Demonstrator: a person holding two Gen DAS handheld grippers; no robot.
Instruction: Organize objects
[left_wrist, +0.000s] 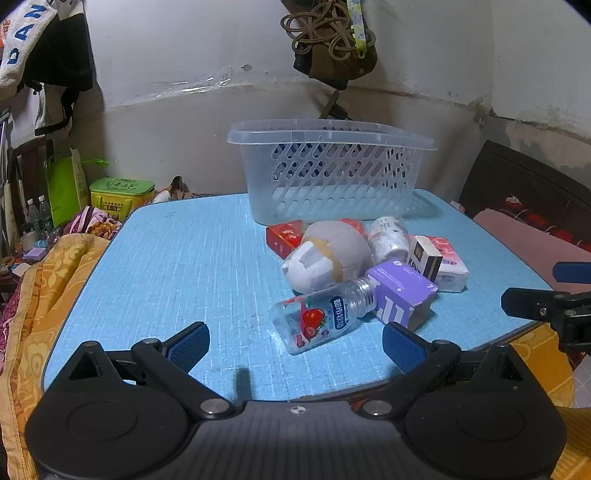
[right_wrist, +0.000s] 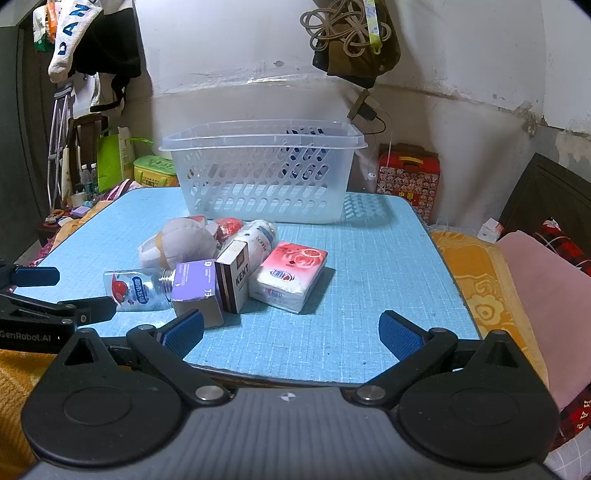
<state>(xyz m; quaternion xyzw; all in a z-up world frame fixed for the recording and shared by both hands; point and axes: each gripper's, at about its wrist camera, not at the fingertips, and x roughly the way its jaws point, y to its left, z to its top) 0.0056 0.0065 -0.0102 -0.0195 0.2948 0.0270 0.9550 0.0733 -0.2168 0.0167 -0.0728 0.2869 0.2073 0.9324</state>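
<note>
A clear plastic basket (left_wrist: 332, 173) (right_wrist: 264, 173) stands at the back of the blue table (left_wrist: 184, 266) (right_wrist: 369, 266). In front of it lies a heap: a grey and white plush toy (left_wrist: 328, 254) (right_wrist: 177, 243), a clear strawberry-label bottle (left_wrist: 317, 321) (right_wrist: 136, 290) on its side, a purple box (left_wrist: 400, 291) (right_wrist: 195, 288), a Kent cigarette pack (left_wrist: 424, 258) (right_wrist: 234, 280), a pink tissue pack (left_wrist: 452, 266) (right_wrist: 290, 275), a red box (left_wrist: 286, 236) and a white roll (left_wrist: 388, 236) (right_wrist: 258, 232). My left gripper (left_wrist: 295, 345) is open and empty just short of the bottle. My right gripper (right_wrist: 291, 332) is open and empty near the table's front edge.
A yellow patterned blanket (left_wrist: 37, 295) (right_wrist: 480, 280) lies around the table. A green tin (left_wrist: 122, 192) and green bag (left_wrist: 64, 188) stand at the left. A red gift box (right_wrist: 408, 177) leans on the wall at right. Clothes and cords (left_wrist: 328, 33) hang above.
</note>
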